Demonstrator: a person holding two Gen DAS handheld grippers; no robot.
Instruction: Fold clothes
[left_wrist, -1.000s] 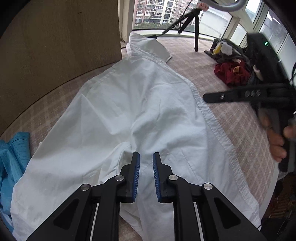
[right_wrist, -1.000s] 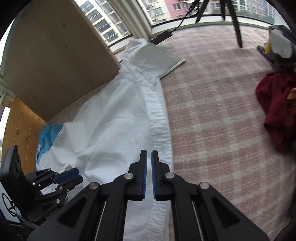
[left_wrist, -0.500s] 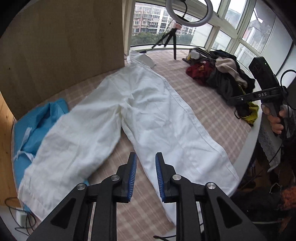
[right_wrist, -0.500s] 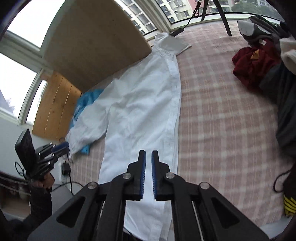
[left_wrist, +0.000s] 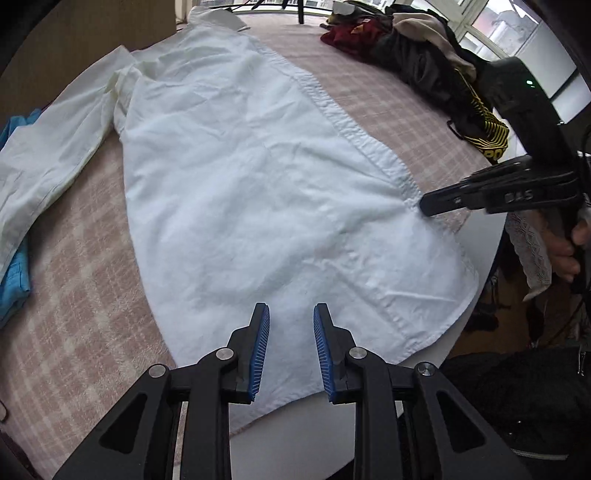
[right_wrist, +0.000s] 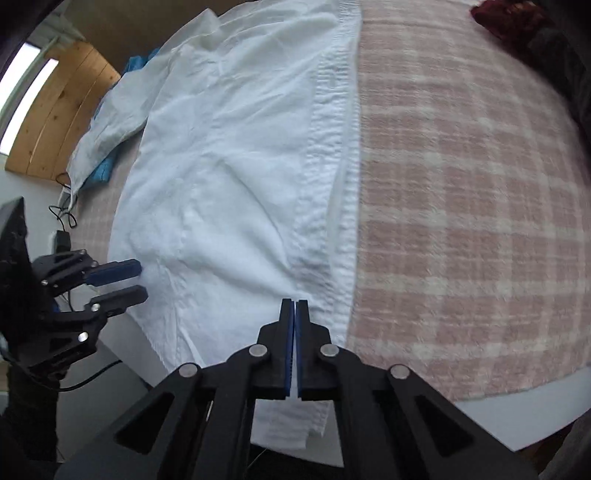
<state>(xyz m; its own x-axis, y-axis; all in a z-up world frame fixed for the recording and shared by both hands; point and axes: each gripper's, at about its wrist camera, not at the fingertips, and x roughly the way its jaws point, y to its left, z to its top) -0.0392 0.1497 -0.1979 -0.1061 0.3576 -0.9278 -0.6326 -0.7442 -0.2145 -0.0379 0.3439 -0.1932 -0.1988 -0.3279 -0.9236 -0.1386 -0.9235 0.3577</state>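
Left wrist view, L to R. Blue garment (left_wrist: 14, 236) at 9 o'clock edge, partly under the white shirt's sleeve (left_wrist: 48, 147). White shirt (left_wrist: 258, 177) lies spread flat on the pink plaid cloth (left_wrist: 74, 314) covering the bench (left_wrist: 295, 435); collar end toward 12 o'clock, hem toward 5 o'clock, reaching the bench edge. Button placket (left_wrist: 354, 125) runs along the shirt's R side. Left gripper (left_wrist: 291, 314) at 6 o'clock: fingers apart, released, hovering over the hem area; no cloth seen between the blue pads (left_wrist: 260, 350). Clothes pile (left_wrist: 417, 55) (dark red, black, beige, yellow-striped items) at 1–2 o'clock, well apart from shirt. Right gripper (left_wrist: 424, 205) enters from 3 o'clock, tip at the placket edge; a hand (left_wrist: 565, 243) holds its handle.

Right wrist view, L to R. Left gripper (right_wrist: 129, 282) at 9 o'clock, fingers apart, tips just at the shirt's (right_wrist: 229, 166) side edge near the hem; contact w/ cloth: can't tell. Wood panel (right_wrist: 55, 122) at 10 o'clock; bit of blue garment (right_wrist: 103, 170) shows under sleeve. Right gripper (right_wrist: 294, 306) at 6 o'clock: clenched, pads almost together, tip over the hem corner just beside the placket (right_wrist: 325, 177). Whether fabric is pinched between the pads: can't tell. Plaid cloth (right_wrist: 461, 184) bare to the R, slightly blurred. Dark red garment (right_wrist: 506, 18) at 1 o'clock.
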